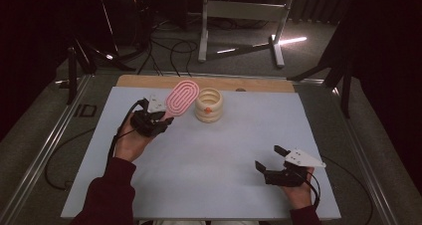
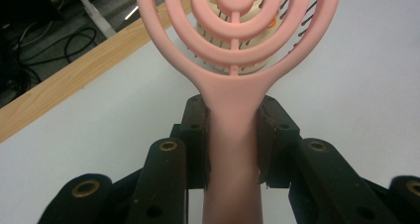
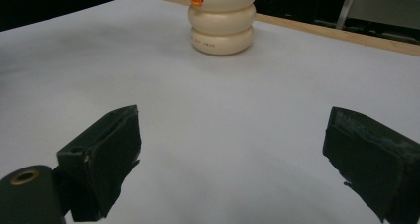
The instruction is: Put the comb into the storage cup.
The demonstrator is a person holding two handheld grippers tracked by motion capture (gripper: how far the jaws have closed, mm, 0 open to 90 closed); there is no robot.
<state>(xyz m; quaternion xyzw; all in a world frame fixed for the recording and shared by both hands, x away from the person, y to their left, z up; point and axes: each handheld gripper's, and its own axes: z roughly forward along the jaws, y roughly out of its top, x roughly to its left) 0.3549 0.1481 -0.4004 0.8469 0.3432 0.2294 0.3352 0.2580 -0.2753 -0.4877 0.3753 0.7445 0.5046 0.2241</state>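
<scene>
we take the cream ribbed holder (image 1: 208, 104) as our landmark; it stands upright toward the far side of the table (image 1: 209, 185). our left tongs (image 1: 158, 119) clench the handle of the pink brush (image 1: 182, 96), pads pressed on both sides of it in the left gripper view (image 2: 233, 135). the brush head sits just beside the holder, on its left and raised off the table. our right tongs (image 1: 271, 158) gape wide with nothing between them, well apart from the holder, near the table's front edge.
</scene>
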